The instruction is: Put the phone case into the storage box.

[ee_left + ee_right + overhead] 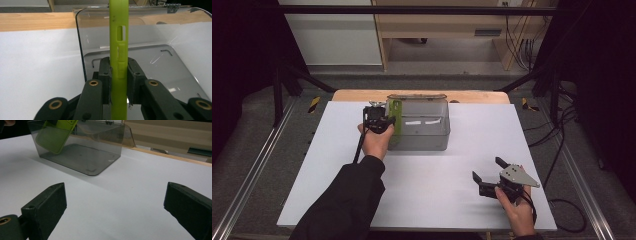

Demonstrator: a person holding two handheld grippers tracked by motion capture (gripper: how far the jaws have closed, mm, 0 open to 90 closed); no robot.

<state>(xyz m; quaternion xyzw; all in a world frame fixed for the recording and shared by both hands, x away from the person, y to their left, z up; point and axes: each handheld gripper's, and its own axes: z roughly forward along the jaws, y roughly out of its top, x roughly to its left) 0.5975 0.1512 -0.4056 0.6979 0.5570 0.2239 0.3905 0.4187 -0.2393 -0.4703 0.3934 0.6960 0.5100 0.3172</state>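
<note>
A green phone case (119,50) stands on edge at the left end of a clear plastic box (422,125), clamped flat between the pads of the left gripper (379,120). The box sits at the far middle of a white sheet (422,190) that covers a wooden table (357,95). Beyond it lie grey floor and pale wooden furniture, with dark frames at both sides. The left hand (376,142) reaches forward from a black sleeve. The right gripper (491,176) rests near the right edge, well apart, its jaws spread wide and empty.
</note>
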